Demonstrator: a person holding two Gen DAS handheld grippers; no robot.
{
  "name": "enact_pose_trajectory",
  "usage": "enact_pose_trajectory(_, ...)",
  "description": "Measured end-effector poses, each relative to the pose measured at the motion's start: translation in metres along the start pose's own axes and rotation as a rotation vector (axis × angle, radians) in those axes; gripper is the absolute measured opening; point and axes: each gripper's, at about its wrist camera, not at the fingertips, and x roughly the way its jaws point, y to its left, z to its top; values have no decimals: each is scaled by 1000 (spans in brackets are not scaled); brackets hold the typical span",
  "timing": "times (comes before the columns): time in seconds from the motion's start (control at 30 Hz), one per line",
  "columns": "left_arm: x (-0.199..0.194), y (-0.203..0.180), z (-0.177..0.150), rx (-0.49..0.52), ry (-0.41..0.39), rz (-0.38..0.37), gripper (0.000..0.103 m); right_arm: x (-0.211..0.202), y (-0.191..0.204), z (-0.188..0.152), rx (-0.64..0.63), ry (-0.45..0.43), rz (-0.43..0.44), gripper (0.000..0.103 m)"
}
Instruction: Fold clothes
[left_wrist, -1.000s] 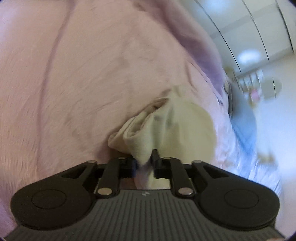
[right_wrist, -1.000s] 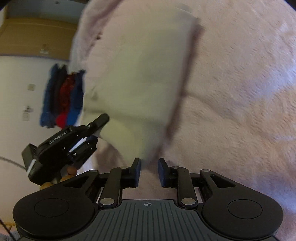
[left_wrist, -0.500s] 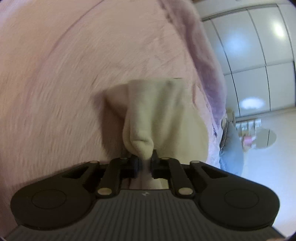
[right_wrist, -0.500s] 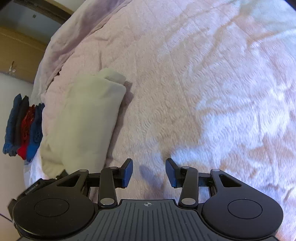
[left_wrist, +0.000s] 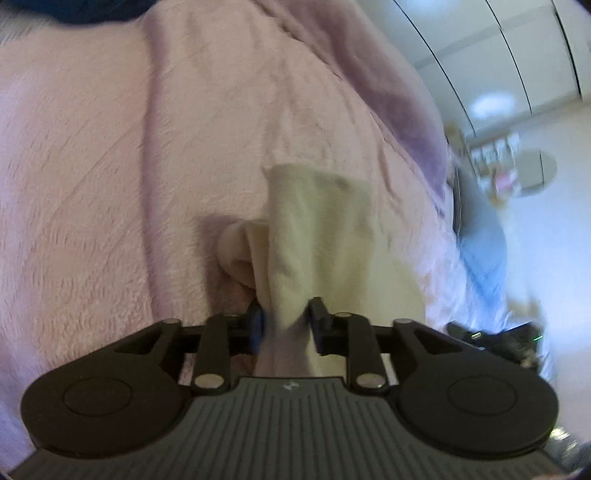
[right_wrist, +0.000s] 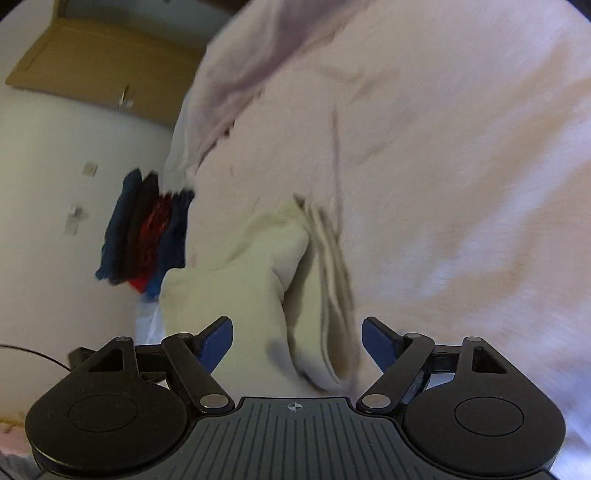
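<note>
A cream garment (left_wrist: 321, 229) lies folded in layers on the pink blanket (left_wrist: 110, 147). My left gripper (left_wrist: 286, 319) has a bunched fold of it between its fingers; the jaws are opening and the pads stand slightly off the cloth. In the right wrist view the same garment (right_wrist: 236, 288) shows its stacked edges. My right gripper (right_wrist: 297, 339) straddles its near end; its jaws are opening wide and the blue pads (right_wrist: 218, 339) are well apart from the cloth. The picture is blurred by motion.
A stack of folded blue, black and red clothes (right_wrist: 147, 236) sits at the bed's left edge beside a white wall. Above it is a brown board (right_wrist: 92, 70). White wardrobe doors (left_wrist: 498, 55) and the floor lie beyond the bed's right edge.
The left jaws, pinched tight on the cloth half a second ago, have spread. The right gripper swung left from bare blanket onto the garment's end, and its jaws went from narrow to wide.
</note>
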Motion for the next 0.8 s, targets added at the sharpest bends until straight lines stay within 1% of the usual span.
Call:
enact_pose_trajectory(0.07,4,14,0,-102,-21,-36,29,28,-8,0,24,57,52,80)
enact_pose_trajectory(0.1,6,20,-2,-146,-27,-57,24,39,-13,-1,51,70,48,80)
enact_pose_trajectory(0.13,8,24,-3,-170,-32,-76,10,48,-16,-2,71,76,43,79)
enact_pose_trajectory(0.17,7,25,-2,-171,-29,-82,10,55,-16,-3,79,69,39,72)
enact_pose_trajectory(0.2,6,24,0,-157,-18,-84,9,59,-13,-6,96,64,34,41)
enact_pose_trajectory(0.23,6,23,6,-135,-9,-83,9,60,-8,-11,127,64,28,34)
enact_pose_trajectory(0.3,5,22,21,-88,-1,-68,9,61,3,-21,190,64,16,31)
enact_pose_trajectory(0.4,3,26,43,-31,7,-27,10,63,19,-37,276,59,-2,30)
enact_pose_trajectory(0.43,4,26,47,-11,31,-19,13,65,22,-44,288,44,-11,31)
enact_pose_trajectory(0.47,8,25,51,11,59,-11,16,65,24,-51,288,25,-26,33)
enact_pose_trajectory(0.5,9,25,54,22,79,-1,23,63,24,-54,264,2,-57,42)
enact_pose_trajectory(0.53,9,25,54,27,96,10,25,62,23,-54,244,-7,-88,54)
enact_pose_trajectory(0.57,5,24,55,34,103,16,25,60,22,-52,246,-3,-103,58)
enact_pose_trajectory(0.6,-1,23,56,41,91,21,25,55,24,-48,246,-13,-106,60)
enact_pose_trajectory(0.67,-16,23,58,45,51,32,29,40,30,-40,211,-72,-112,60)
enact_pose_trajectory(0.73,-26,26,63,21,4,34,40,30,37,-26,149,-132,-130,61)
enact_pose_trajectory(0.8,-23,26,71,3,-27,32,40,27,41,-14,100,-174,-137,61)
